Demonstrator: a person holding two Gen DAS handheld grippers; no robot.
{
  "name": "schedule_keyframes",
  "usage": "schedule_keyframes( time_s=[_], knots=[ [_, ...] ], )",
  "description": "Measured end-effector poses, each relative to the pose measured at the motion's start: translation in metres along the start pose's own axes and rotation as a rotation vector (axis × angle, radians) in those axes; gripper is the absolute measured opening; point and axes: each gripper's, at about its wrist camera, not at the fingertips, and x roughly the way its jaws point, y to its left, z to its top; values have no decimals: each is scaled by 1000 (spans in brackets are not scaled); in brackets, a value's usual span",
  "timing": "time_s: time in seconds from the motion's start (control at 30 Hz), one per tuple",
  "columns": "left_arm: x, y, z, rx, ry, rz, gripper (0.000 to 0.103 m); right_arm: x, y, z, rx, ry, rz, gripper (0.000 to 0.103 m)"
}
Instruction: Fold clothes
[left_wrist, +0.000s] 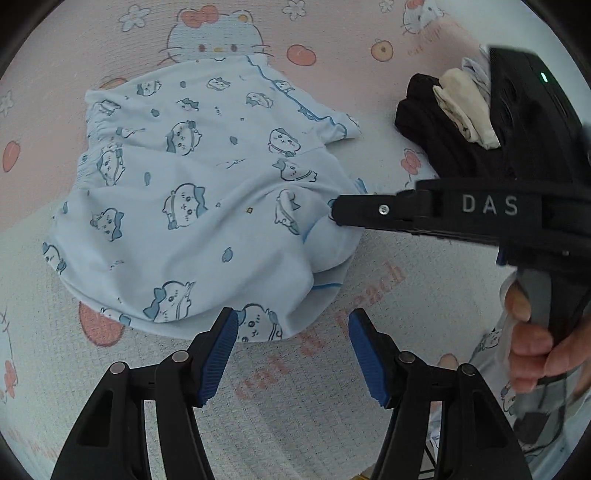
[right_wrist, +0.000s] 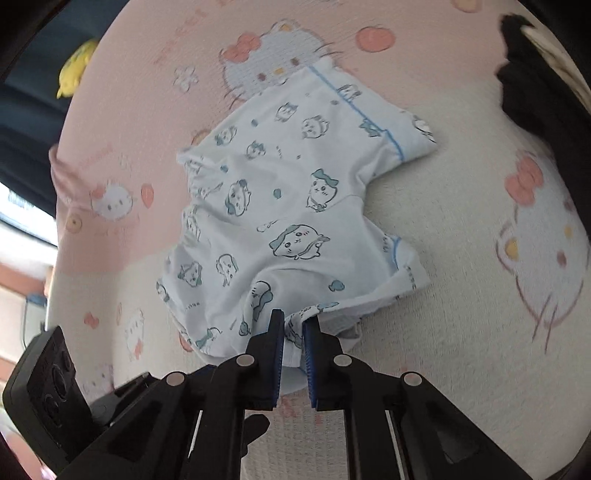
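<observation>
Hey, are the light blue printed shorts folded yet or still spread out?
Mostly spread. The shorts lie open on the blanket, only one leg bunched where the right claw pinches it.

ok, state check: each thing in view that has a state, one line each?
left tool: open, holding nothing, hovering at the shorts' near hem.
right tool: shut on the shorts' leg edge.
light blue printed shorts: lying on the Hello Kitty blanket, wrinkled, not yet folded.
black garment: folded, lying on the blanket beyond the shorts.
cream garment: bunched on top of the black garment.
</observation>
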Motion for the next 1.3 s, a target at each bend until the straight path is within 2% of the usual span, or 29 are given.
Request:
schedule_keyframes(
  time_s=[0.13,0.2,0.27,0.3,0.33,0.4,0.43,0.5,0.67,0.73,0.77,0.83,0.93,0.97,1.0,1.03,1.07,1.17,1.3],
  knots=[
    [7,-1,4,17,10,37,60,5,-3,4,-70,12,17,9],
    [12,3,6,1,21,46,60,7,-11,1,-44,-12,47,9],
    [18,5,9,-16,27,51,59,12,-18,1,-1,6,50,9],
    [20,5,10,-16,23,50,55,13,-20,1,11,15,50,9],
    [22,4,11,-1,20,65,39,12,-20,1,9,10,55,9],
    [24,0,11,36,15,105,17,9,-19,4,0,-4,64,9],
    [26,-2,12,54,13,125,14,7,-19,5,1,-10,71,9],
    [24,-2,11,75,0,117,10,4,-22,9,24,-19,95,9],
    [17,11,13,23,-18,79,10,9,-33,10,128,28,174,13],
    [14,16,15,1,-29,76,10,14,-37,7,183,63,229,33],
    [12,18,16,-11,-31,72,10,17,-36,4,192,80,251,36],
    [9,21,17,-31,-36,61,10,22,-34,1,201,107,284,37],
    [2,17,14,-31,-52,57,10,22,-28,2,166,87,267,37],
    [0,16,13,-27,-53,59,10,21,-28,3,159,77,263,37],
    [0,15,12,-24,-52,58,10,20,-27,5,153,67,259,32],
    [-1,15,12,-22,-51,55,10,19,-27,6,146,56,255,18],
    [-2,14,11,-17,-49,54,10,18,-27,8,140,46,251,11],
    [-8,15,9,-13,-52,41,10,15,-26,12,120,16,239,7],
    [-17,19,6,-24,-58,25,10,11,-24,18,94,-25,223,6]
  ],
)
